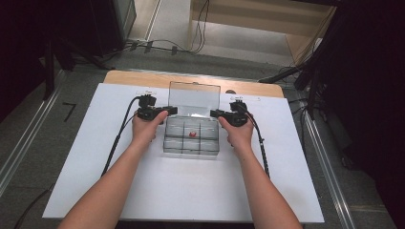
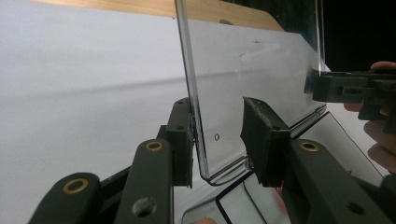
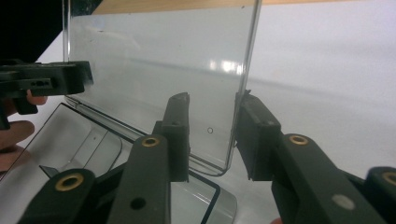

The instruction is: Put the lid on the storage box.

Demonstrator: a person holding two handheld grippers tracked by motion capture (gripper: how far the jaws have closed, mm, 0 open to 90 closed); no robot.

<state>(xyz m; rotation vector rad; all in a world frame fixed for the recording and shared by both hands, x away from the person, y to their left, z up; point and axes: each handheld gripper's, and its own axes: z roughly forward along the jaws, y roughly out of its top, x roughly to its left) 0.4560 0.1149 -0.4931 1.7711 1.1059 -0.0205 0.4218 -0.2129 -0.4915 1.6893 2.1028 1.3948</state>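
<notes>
A clear plastic compartment box (image 1: 191,137) sits in the middle of the frame in the high view, on the white sheet covering the table (image 1: 95,157), with its clear lid (image 1: 195,98) standing upright at the box's far edge. A small red item (image 1: 192,134) lies in a middle compartment.

The left tongs (image 1: 168,110) reach in from the left side of the lid. In the left gripper view the left tongs (image 2: 217,137) stand partly spread with the lid's edge (image 2: 196,116) between the jaws: one pad lies against the lid, the other stands just apart.

The right tongs (image 1: 215,113) reach in from the right side. In the right gripper view the right tongs (image 3: 212,130) straddle the lid's other edge (image 3: 238,112); one pad sits at the edge, the other is clear of it. No pinch shows on either side.
</notes>
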